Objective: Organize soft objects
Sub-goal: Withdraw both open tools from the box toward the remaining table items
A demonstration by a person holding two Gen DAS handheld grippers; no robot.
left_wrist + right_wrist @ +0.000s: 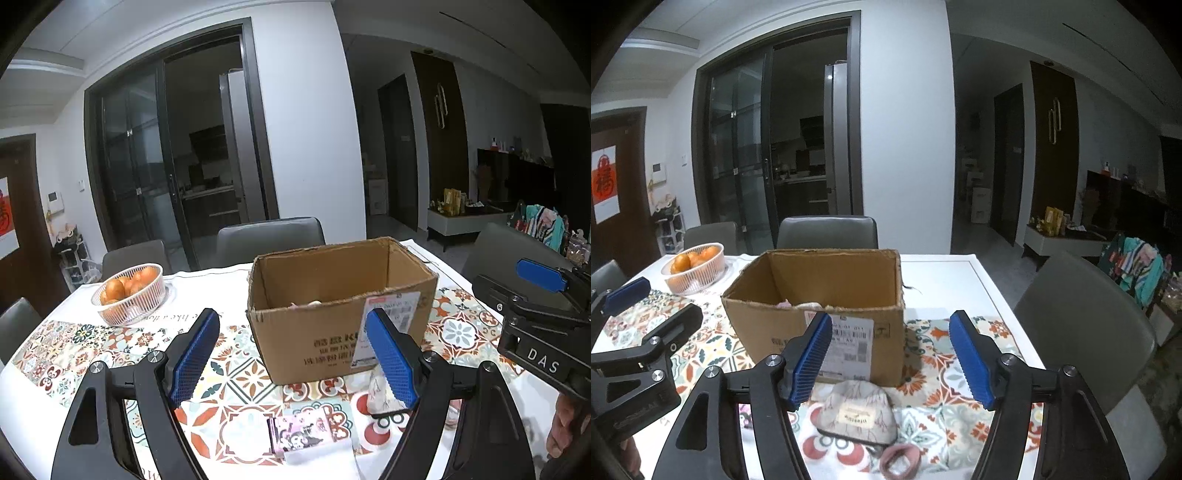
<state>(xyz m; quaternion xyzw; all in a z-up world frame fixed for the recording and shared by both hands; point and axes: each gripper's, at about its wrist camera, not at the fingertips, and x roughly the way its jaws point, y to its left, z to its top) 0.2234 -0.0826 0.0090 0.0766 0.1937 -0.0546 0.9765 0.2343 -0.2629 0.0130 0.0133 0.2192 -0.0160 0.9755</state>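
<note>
an open cardboard box (343,306) is standing on the table (945,269), which is wearing a patterned tile-print cloth (945,354), and everything else is lying around that box. the left claw (295,358) is hovering in front of the box with its 2 blue pads spread wide and nothing sitting between them. the right claw (894,360) is hanging just in front of the box's labelled face, its pads likewise parted and gripping nothing. a pale knit hat (858,415) with a tan patch is lying on the cloth just in front of the box, below the gap in the right claw; in the left wrist view only a sliver of it is showing behind the right-hand pad. a pink hair tie (899,459) is lying just beyond the hat, further from the box. a pink cartoon-print pouch (308,430) is lying in front of the box, beneath the left claw, touching a white folded piece (319,459). inside the box, pale soft items (801,305) are peeking over its near wall, too hidden to identify. a white basket of oranges (129,291) is sitting well to the left of the box. grey chairs (827,230) are standing behind the box.
</note>
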